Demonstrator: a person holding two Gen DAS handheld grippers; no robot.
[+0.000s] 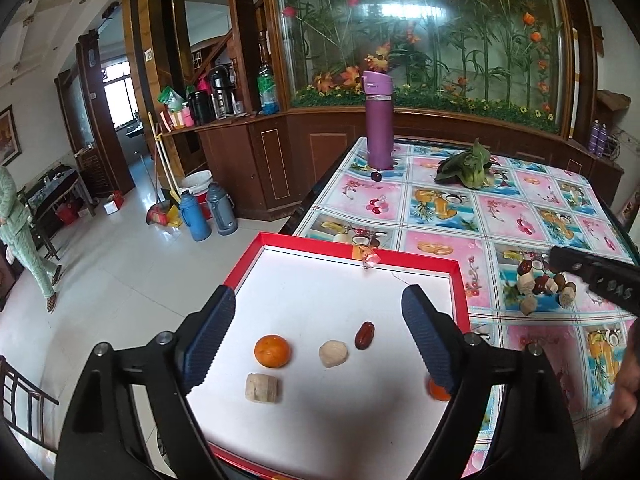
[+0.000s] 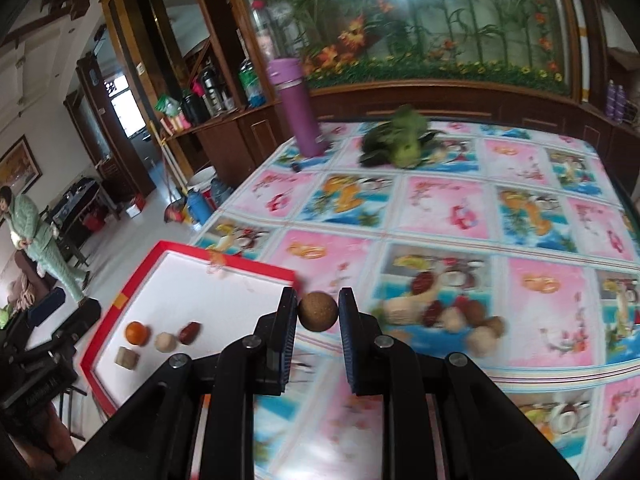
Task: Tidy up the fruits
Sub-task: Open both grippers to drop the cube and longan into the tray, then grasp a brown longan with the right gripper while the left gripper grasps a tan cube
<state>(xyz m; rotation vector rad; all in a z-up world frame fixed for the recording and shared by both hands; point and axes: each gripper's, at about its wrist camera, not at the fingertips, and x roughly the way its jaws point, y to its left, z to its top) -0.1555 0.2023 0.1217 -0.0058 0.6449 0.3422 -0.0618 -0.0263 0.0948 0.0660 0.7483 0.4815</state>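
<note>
Right gripper (image 2: 318,312): jaws closed on a round brown cork-textured fruit (image 2: 318,313), held above the counter (image 2: 440,208) just right of the red-rimmed white tray (image 2: 224,300). Left gripper (image 1: 316,336): jaws wide apart and empty, over the tray, which holds an orange mandarin (image 1: 272,351), a red date (image 1: 364,335) and two pale pieces. More fruits in a loose pile (image 2: 452,316) lie on the counter.

The left gripper (image 1: 318,334) is hovering with its jaws spread wide over the red-rimmed tray (image 1: 460,280), gripping nothing — a mandarin (image 1: 272,351), a pale round piece (image 1: 333,353), a red date (image 1: 364,335) and a beige cylinder (image 1: 262,387) are lying apart on its white floor. Beyond, a purple bottle (image 1: 379,120) is standing upright on the patterned tablecloth (image 1: 440,216) near a leafy green (image 1: 466,168), while the right gripper (image 1: 592,276) is reaching in beside a loose pile of fruits (image 1: 544,284).
</note>
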